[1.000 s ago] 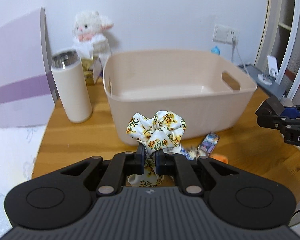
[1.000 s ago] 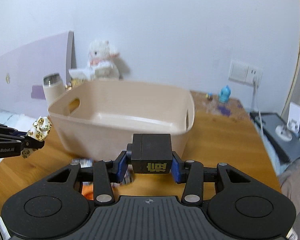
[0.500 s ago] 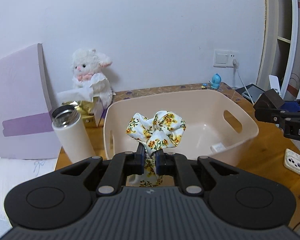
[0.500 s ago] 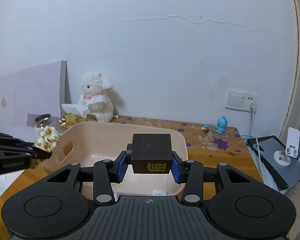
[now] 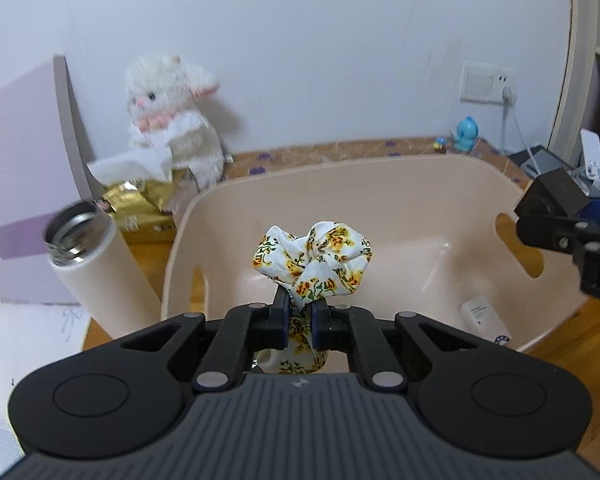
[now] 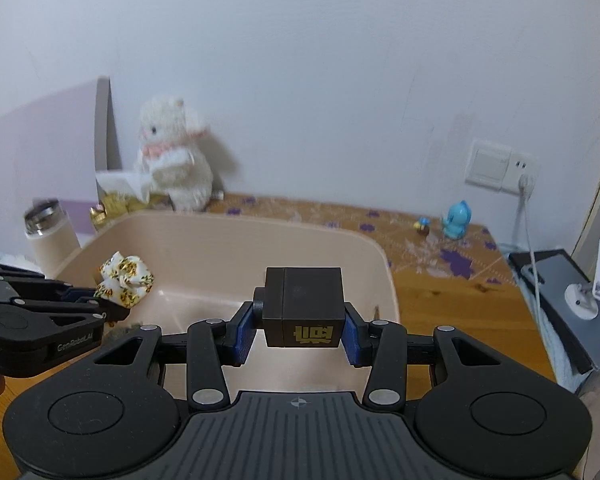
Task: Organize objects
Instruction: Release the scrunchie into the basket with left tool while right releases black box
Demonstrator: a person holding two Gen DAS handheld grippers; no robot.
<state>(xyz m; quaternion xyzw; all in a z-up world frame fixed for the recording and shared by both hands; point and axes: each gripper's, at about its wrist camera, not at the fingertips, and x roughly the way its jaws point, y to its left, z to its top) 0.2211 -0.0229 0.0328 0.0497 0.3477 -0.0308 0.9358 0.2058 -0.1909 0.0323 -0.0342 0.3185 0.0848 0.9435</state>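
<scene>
The left gripper [image 5: 300, 316] pinches a white fabric scrunchie printed with yellow-orange flowers [image 5: 314, 262] between its black fingers [image 5: 279, 312], holding it above the open beige plastic basket with cut-out handles [image 5: 380, 184], where a small white bottle [image 5: 486, 318] lies on the bottom by the right wall. At the right edge the right gripper [image 5: 572, 224] grips a small black box [image 5: 556, 194] over the basket's rim. Left of the basket on the wooden tabletop [image 5: 568, 334] stand a cream cylindrical flask with a steel top [image 5: 100, 272], a gold tissue pack [image 5: 140, 208] and a white plush lamb [image 5: 172, 120].
</scene>
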